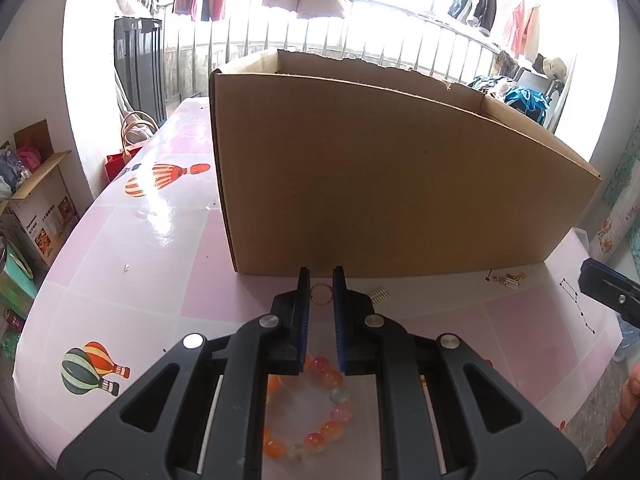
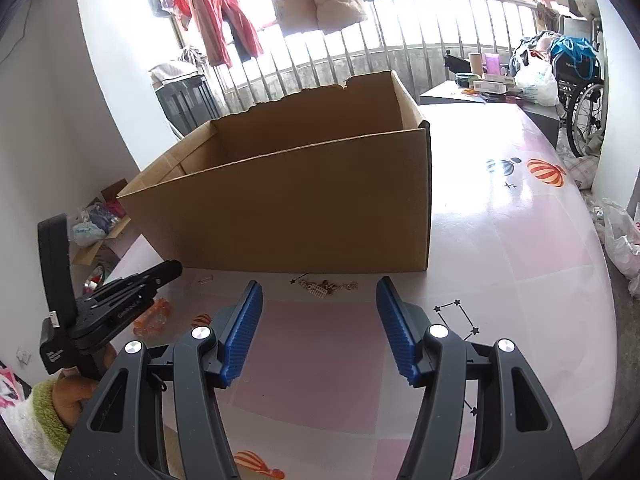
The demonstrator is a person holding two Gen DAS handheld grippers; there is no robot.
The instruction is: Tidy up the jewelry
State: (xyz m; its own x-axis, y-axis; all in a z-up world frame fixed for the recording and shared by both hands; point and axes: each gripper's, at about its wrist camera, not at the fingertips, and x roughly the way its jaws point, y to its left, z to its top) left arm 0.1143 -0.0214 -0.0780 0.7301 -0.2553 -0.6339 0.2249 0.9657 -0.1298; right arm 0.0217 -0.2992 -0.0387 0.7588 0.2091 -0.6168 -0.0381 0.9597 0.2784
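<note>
Beside the cardboard box [image 1: 380, 176], L gripper [image 1: 321, 286] fingers sit narrowly apart w/ a small ring [image 1: 321, 294] between, not clamped. R gripper [image 2: 319, 292] fingers wide apart, chain [image 2: 326, 286] just ahead.

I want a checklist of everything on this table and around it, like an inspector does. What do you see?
Surface: glossy pink-and-white table printed with hot-air balloons.
Job's things: open cardboard box at the back; thin ring on the table between the left fingers; orange and pink bead bracelet under the left gripper; chain with charms in front of the box.
Clutter: small silver piece right of the ring; a few crumbs.
Grippers: left gripper narrowed around the ring, gap showing; right gripper wide open, holding nothing.
Cables: nothing seen.
Surroundings: hanging clothes, railing, wheelchair, boxes on the floor.
</note>
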